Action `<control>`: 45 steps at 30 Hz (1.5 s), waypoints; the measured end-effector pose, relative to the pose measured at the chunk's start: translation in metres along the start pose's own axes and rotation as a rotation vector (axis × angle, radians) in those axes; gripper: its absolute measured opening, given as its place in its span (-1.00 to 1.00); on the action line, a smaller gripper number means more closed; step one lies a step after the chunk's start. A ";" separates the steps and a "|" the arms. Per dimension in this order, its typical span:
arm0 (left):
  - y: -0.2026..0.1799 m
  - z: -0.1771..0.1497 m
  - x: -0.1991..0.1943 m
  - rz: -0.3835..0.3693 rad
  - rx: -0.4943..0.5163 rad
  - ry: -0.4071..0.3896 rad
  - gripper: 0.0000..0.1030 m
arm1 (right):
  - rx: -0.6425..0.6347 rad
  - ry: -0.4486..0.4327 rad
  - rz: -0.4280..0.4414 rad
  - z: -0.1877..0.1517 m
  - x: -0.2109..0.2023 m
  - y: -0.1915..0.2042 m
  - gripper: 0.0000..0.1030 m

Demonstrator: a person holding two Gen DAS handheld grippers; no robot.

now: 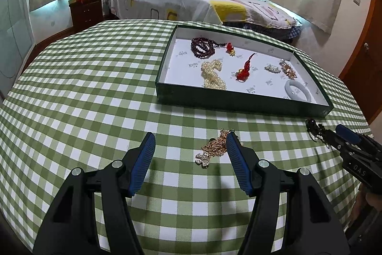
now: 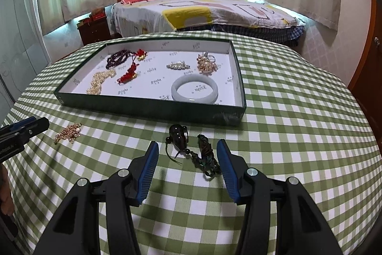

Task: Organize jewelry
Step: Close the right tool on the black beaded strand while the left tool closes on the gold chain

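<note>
- Left gripper (image 1: 191, 138): jaws apart, nothing gripped; gold chain necklace (image 1: 214, 147) lies on the checked tablecloth (image 1: 95, 87) between the tips, close against the right-hand finger.
- Right gripper (image 2: 187, 145): jaws apart, empty; dark beaded pendant (image 2: 191, 147) lies between the tips.
- Green tray (image 2: 152, 109) beyond holds other jewelry; its lining print is unreadable.
- Right gripper body reads "DAS" in the left view.

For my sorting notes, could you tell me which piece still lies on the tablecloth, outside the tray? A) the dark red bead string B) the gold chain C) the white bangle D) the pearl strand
B: the gold chain lies on the checked tablecloth in front of the tray, while the bangle, pearls and red beads sit inside it.
</note>
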State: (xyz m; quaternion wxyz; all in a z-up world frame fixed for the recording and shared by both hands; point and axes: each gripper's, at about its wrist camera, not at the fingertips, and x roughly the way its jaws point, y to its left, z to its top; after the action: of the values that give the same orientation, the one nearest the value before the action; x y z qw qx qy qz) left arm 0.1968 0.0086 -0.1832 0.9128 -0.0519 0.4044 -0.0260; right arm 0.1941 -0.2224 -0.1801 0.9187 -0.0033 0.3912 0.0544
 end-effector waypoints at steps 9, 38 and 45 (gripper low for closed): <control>0.000 -0.003 0.009 0.001 -0.007 0.021 0.17 | 0.018 0.023 -0.014 0.001 0.009 -0.011 -0.02; -0.021 -0.003 0.024 -0.036 0.032 0.050 0.17 | 0.013 0.076 0.047 -0.006 0.017 -0.001 -0.74; -0.033 0.000 0.038 -0.023 0.074 0.068 0.18 | 0.012 0.074 0.046 -0.005 0.016 0.000 -0.74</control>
State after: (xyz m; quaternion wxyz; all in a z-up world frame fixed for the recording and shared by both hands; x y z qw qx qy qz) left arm 0.2220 -0.0281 -0.2077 0.8994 -0.0215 0.4333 -0.0531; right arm 0.2016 -0.2210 -0.1956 0.9021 0.0094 0.4253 0.0730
